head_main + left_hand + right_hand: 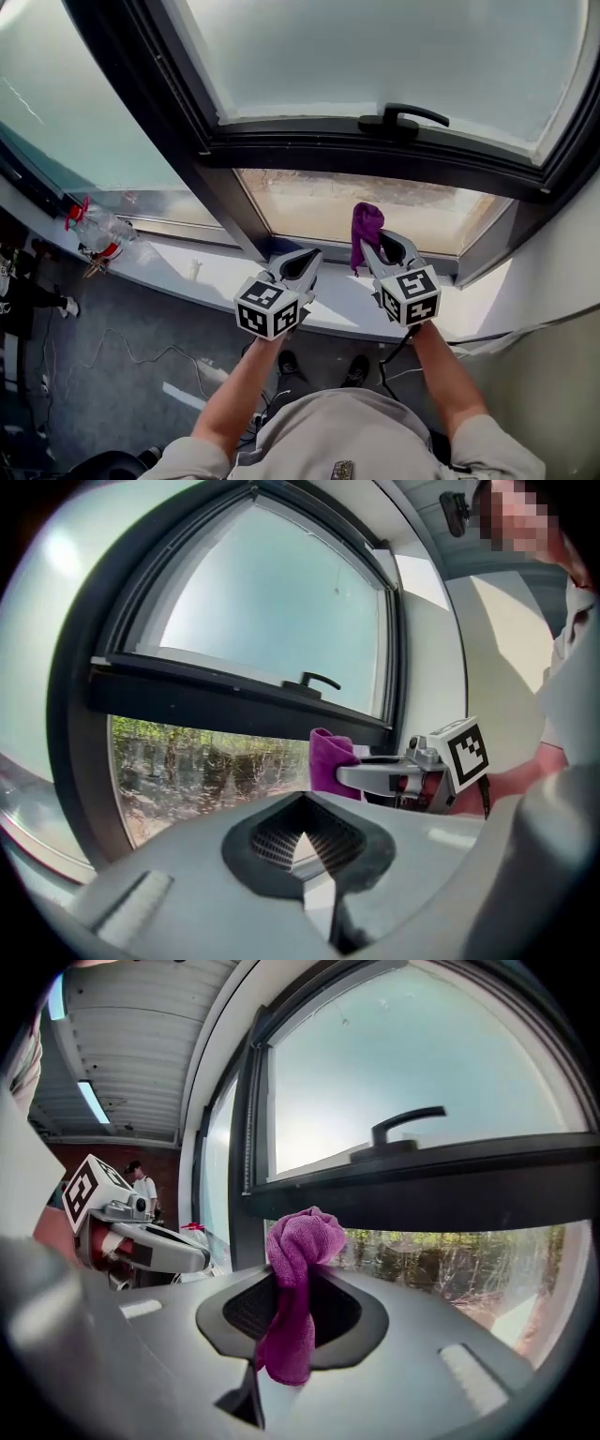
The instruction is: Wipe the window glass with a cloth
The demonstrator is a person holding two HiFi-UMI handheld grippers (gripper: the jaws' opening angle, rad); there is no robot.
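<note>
A purple cloth [366, 226] sticks up bunched from my right gripper [371, 246], whose jaws are shut on it; in the right gripper view the cloth [295, 1283] hangs down between the jaws. My left gripper [309, 262] is beside it over the white sill, jaws shut with nothing between them [302, 834]. Both point at the lower clear pane [375, 206], a short way off it. The upper frosted pane [394, 56] carries a black handle [405, 118]. The cloth [330, 759] and right gripper [361, 774] show in the left gripper view too.
A plastic bottle with red cap [94, 230] lies on the white sill [187, 272] at left. A dark vertical frame post [220, 202] splits the panes. A white wall [562, 272] closes the right side. Cables run on the grey floor [112, 375].
</note>
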